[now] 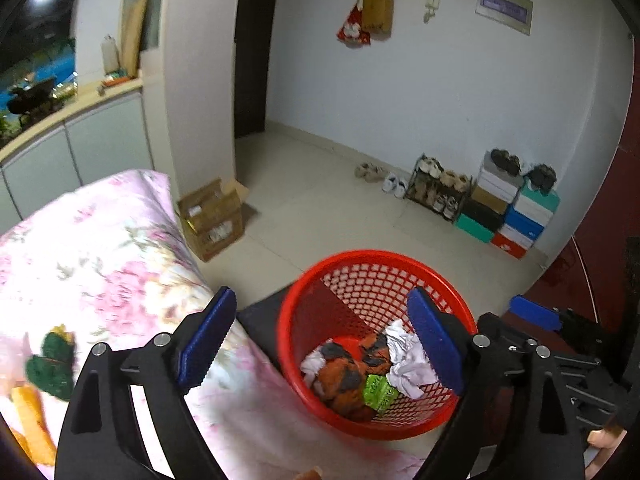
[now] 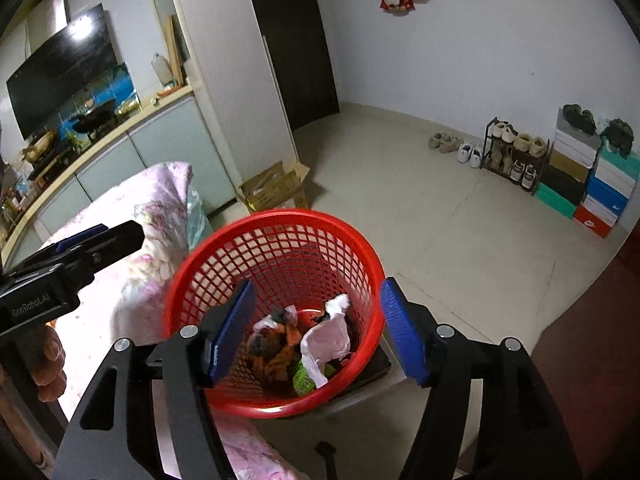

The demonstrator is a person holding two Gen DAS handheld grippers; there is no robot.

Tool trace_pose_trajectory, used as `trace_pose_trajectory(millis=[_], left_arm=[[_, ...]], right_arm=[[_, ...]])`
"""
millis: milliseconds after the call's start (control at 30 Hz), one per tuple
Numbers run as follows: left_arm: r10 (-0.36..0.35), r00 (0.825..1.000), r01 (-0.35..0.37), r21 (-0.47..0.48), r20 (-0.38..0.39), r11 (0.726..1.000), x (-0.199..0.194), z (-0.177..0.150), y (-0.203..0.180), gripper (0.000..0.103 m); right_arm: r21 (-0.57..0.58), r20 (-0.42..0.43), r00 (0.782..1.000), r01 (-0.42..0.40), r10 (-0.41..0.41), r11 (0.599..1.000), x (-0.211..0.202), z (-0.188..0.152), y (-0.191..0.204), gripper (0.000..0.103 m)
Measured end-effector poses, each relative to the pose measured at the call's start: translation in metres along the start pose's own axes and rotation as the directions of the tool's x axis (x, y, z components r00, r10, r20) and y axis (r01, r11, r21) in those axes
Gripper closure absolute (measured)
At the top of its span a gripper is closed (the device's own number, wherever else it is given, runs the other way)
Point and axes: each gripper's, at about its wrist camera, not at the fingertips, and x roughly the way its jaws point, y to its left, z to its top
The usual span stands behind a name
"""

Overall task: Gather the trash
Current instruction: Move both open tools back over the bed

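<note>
bed (far L): pink floral cover (image 1: 100, 248), blurred in L wrist view. On it at near-left edge I see a green crumpled bit (image 1: 54, 364) and an orange item (image 1: 30, 412), prob. trash still to collect; both smeared, can't say what they are.
L gripper (image 1: 320, 344): fingers spread wide, nothing btwn them, nothing held. Left pad sits over bed edge, right pad over basket mouth.
basket: red mesh wastebasket (image 2: 276, 264), centre, just beside bed, standing on a dark low platform (image 2: 376, 364). Holds the collected trash: white crumpled paper (image 2: 326, 338), orange/black scraps (image 1: 340, 376), green wrapper (image 1: 378, 392).
R gripper (image 2: 318, 330): fingers well apart above basket mouth, empty. White paper lies below them in the basket, pads not on it.
floor (R): shoe rack (image 2: 512, 156) and stacked shoeboxes (image 2: 592, 176) far right, cardboard box (image 2: 276, 192) behind basket. Well clear of me.
risk: both grippers crowd the one rim. Dipping lower or swinging L back to bed could clip rim and tip basket off platform, I reckon. Light paper could bounce out.
hidden: basket bottom under the heap; platform mostly covered; rest of bed cut off, so remaining trash count unknown. Person's fingers (image 2: 50, 364) only partly seen at frame edges.
</note>
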Motion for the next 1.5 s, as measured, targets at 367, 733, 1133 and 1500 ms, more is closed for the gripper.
trace_pose_trajectory(millis=[367,733,1133,1500], left_arm=[[0.091,0.985,-0.088,-0.029,0.149,0.996,-0.07,-0.012,0.011,0.01],[0.233,0.944,-0.224,-0.066,0.233,0.972,-0.132,-0.034,0.029,0.009],[0.366,0.901,-0.331,-0.177,0.231,0.927,-0.185,-0.07,0.08,0.009],[0.529,0.832,-0.456,-0.339,0.165,0.823,-0.245,-0.109,0.156,0.009]], right_arm=[[-0.087,0.148,0.983,-0.093,0.106,0.992,-0.049,0.001,0.041,0.02],[-0.172,0.207,0.957,-0.169,0.204,0.97,-0.077,-0.003,0.087,0.012],[-0.242,0.283,0.913,-0.228,0.293,0.943,-0.103,-0.006,0.136,0.007],[-0.281,0.227,0.897,-0.311,0.378,0.908,-0.11,-0.01,0.183,0.007]])
